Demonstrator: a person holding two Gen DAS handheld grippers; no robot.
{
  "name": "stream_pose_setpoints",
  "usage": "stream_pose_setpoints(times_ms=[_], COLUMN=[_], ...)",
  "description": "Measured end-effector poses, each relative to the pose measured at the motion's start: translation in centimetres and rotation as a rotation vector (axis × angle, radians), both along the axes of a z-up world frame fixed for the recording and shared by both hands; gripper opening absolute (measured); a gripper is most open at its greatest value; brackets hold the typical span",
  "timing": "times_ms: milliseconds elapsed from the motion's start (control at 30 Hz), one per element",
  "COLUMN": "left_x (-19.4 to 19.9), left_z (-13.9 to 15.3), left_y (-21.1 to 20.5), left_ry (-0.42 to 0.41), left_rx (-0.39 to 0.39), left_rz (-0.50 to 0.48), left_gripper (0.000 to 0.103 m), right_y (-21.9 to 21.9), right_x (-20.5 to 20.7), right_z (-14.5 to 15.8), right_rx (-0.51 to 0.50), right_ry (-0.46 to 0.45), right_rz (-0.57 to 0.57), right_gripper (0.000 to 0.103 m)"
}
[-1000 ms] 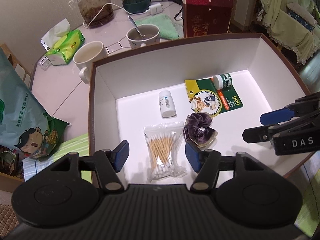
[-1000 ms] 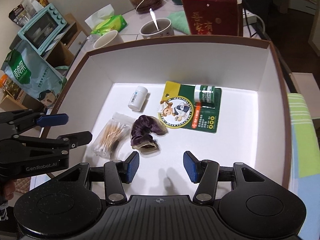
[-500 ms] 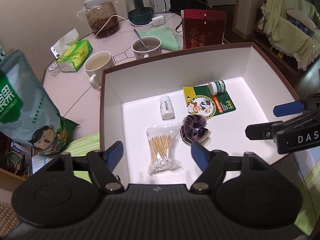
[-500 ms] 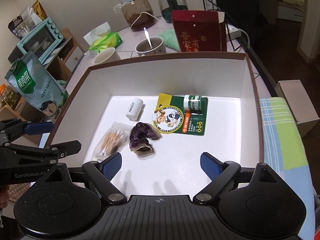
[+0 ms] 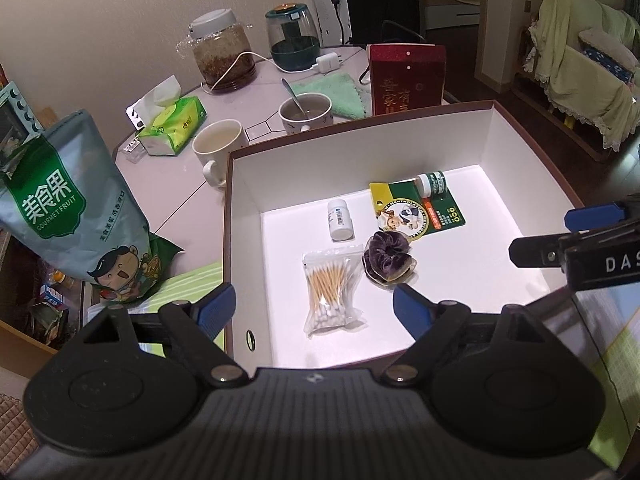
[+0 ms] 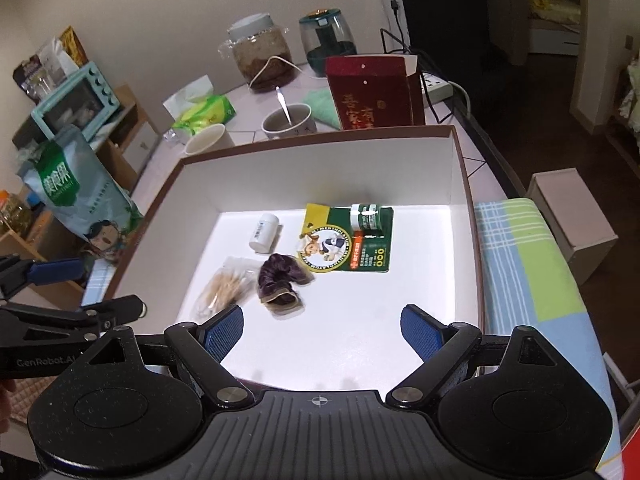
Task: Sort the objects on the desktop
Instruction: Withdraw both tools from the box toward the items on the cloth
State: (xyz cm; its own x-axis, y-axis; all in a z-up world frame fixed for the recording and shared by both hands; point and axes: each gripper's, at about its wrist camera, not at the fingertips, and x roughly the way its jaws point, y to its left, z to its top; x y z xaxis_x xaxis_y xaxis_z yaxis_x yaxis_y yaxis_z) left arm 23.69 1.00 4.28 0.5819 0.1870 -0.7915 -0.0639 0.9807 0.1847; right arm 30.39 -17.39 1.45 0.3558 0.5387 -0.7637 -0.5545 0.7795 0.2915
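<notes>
A white-lined brown box [image 5: 244,208] [image 6: 464,208] holds a bag of cotton swabs [image 5: 330,290] [image 6: 226,286], a purple scrunchie [image 5: 388,260] [image 6: 280,280], a white pill bottle [image 5: 340,220] [image 6: 264,232] and a green carded ointment pack [image 5: 424,210] [image 6: 352,240]. My left gripper [image 5: 314,308] hangs open above the box's near edge, empty. My right gripper [image 6: 322,330] is open and empty too, over the near part of the box. Each gripper shows at the side of the other's view.
Behind the box stand two mugs [image 5: 218,148] [image 5: 306,112], a tissue pack [image 5: 172,124], a glass jar [image 5: 222,58], a green cloth [image 5: 334,90] and a red box [image 5: 406,80]. A snack bag [image 5: 68,216] stands at left. A striped cloth [image 6: 528,280] lies right.
Both grippers have pulled back and up from the box floor and opened wider. The objects inside the box have stayed where they were.
</notes>
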Motion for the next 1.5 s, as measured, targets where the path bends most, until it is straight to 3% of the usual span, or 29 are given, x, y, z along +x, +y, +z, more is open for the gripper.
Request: stream_pose_setpoints(times_ms=[1000, 1500], left_x=[-7.3, -10.8], left_z=[2.4, -0.1], left_y=[-1.4, -0.2], left_ry=[-0.076, -0.055], left_rx=[-0.006, -0.065], left_rz=[-0.028, -0.042], left_gripper=[0.088, 0.089], right_y=[-4.9, -8.2], right_x=[-6.6, -8.7], right_z=[3.3, 0.4], right_rx=[0.072, 0.053], right_ry=[-0.038, 0.060], right_rz=[-0.050, -0.116], right_gripper=[0.088, 0.088])
